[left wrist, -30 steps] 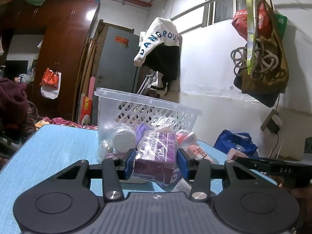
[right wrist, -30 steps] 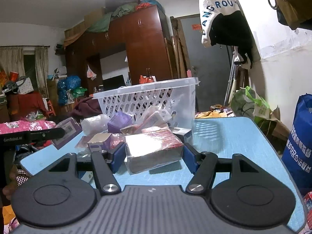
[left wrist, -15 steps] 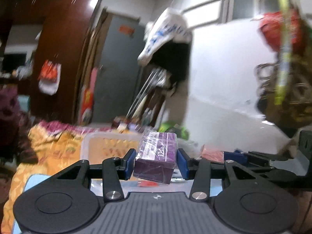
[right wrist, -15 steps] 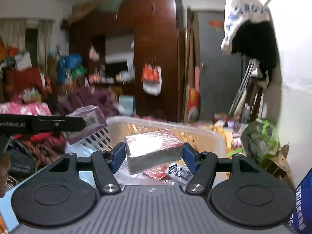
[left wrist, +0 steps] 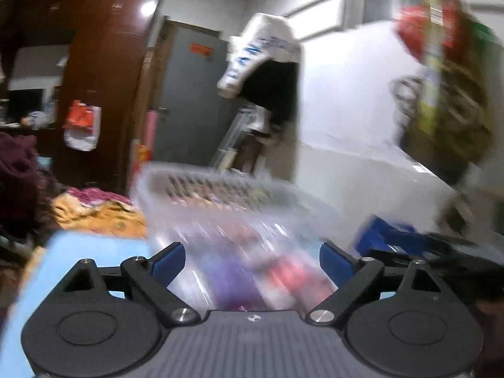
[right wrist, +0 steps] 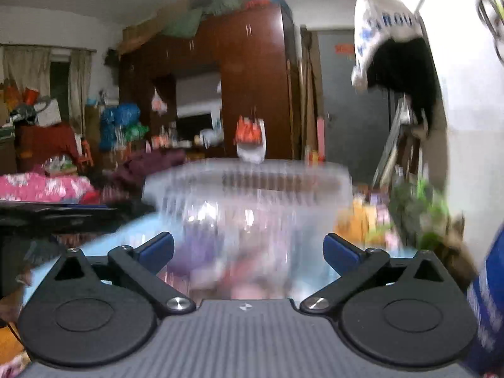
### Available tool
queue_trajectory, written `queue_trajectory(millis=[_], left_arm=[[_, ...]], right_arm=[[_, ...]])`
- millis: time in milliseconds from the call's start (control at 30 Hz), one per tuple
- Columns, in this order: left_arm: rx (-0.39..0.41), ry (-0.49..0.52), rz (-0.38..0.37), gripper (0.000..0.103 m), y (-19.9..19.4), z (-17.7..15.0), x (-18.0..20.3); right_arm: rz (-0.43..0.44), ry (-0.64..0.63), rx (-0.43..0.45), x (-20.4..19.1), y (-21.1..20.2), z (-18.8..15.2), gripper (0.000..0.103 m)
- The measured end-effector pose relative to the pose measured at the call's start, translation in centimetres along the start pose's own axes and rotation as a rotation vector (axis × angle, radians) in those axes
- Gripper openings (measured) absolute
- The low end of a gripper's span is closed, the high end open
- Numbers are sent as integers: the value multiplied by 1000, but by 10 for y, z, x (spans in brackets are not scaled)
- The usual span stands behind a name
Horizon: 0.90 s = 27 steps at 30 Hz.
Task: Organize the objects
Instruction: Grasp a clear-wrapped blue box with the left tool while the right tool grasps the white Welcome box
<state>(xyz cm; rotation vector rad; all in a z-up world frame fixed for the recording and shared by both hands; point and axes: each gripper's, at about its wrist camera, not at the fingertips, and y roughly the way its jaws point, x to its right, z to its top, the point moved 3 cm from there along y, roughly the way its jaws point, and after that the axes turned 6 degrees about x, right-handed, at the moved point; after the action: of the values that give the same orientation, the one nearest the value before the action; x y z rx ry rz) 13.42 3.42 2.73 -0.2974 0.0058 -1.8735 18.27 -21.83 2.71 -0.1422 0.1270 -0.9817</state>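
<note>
The brown wardrobe [right wrist: 252, 88] fills the back of the room, with a grey door [left wrist: 189, 100] beside it and a white-and-black garment [left wrist: 267, 72] hanging on the white wall. In front stands the blue table [left wrist: 94, 252], and on it the white plastic basket [left wrist: 201, 189], which both wrist views face across its near side (each view is heavily smeared, so the lattice walls show only as streaks). Inside and against the basket lies a heap of small packaged objects [left wrist: 252, 271], purple and red patches being all that can be made out; which of them sit inside the basket and which lie on the table in front of it cannot be told. The left gripper [left wrist: 252, 261] is spread wide with nothing between its blue pads [left wrist: 168, 260], aimed at the basket and the blurred heap. The right gripper [right wrist: 249, 250] is likewise released, its blue pads [right wrist: 341, 252] far apart and empty, pointing at the same basket from the other side. The left gripper's dark body also shows at the left edge of the right wrist view.
</note>
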Motion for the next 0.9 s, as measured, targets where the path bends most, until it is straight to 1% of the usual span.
queue_trajectory(millis=[100, 200, 267, 333, 467, 500, 533, 567, 600, 633, 667, 700, 733, 767, 800, 833, 867, 900], left_arm=[[-22, 6, -34, 94, -28, -45, 23], [8, 33, -22, 94, -46, -65, 38], [-19, 81, -17, 94, -42, -76, 51], [-44, 121, 11, 94, -34, -85, 58], [-73, 118, 26, 94, -25, -97, 56], [-73, 129, 43, 91, -23, -99, 55], [-76, 135, 56, 84, -21, -101, 55], [-78, 131, 60, 74, -23, -102, 55], [-77, 124, 56, 68, -25, -103, 55], [-75, 120, 56, 59, -26, -102, 53], [-77, 121, 57, 55, -27, -102, 52], [-76, 120, 57, 54, -28, -101, 50], [-68, 116, 60, 51, -29, -100, 48], [-61, 117, 68, 47, -30, -100, 46], [-56, 124, 74, 46, -32, -99, 45], [-50, 125, 76, 44, -33, -98, 43], [-45, 122, 76, 41, -35, -97, 41], [-41, 118, 79, 40, -37, -96, 38]], right_arm=[[-25, 17, -49, -1, 1, -30, 103], [-70, -9, -70, 2, 12, -33, 103], [-81, -15, -83, 4, 20, -32, 103], [-59, 3, -113, 6, 25, -32, 103], [-76, 7, -150, 5, 27, -38, 103], [-81, 5, -162, 5, 28, -38, 101], [-82, 1, -171, 4, 28, -39, 99], [-83, -3, -178, 3, 28, -41, 97], [-83, -6, -185, 4, 28, -43, 91], [-86, -9, -193, 3, 29, -45, 83], [-87, -13, -208, 3, 32, -46, 78], [-83, -13, -225, 3, 33, -48, 66], [-80, -12, -239, 3, 34, -49, 57], [-84, -11, -245, 4, 34, -49, 56], [-78, -10, -242, 4, 33, -49, 56], [-70, -10, -235, 4, 31, -49, 55], [-63, -6, -220, 4, 28, -49, 55], [-57, -2, -194, 4, 24, -48, 55]])
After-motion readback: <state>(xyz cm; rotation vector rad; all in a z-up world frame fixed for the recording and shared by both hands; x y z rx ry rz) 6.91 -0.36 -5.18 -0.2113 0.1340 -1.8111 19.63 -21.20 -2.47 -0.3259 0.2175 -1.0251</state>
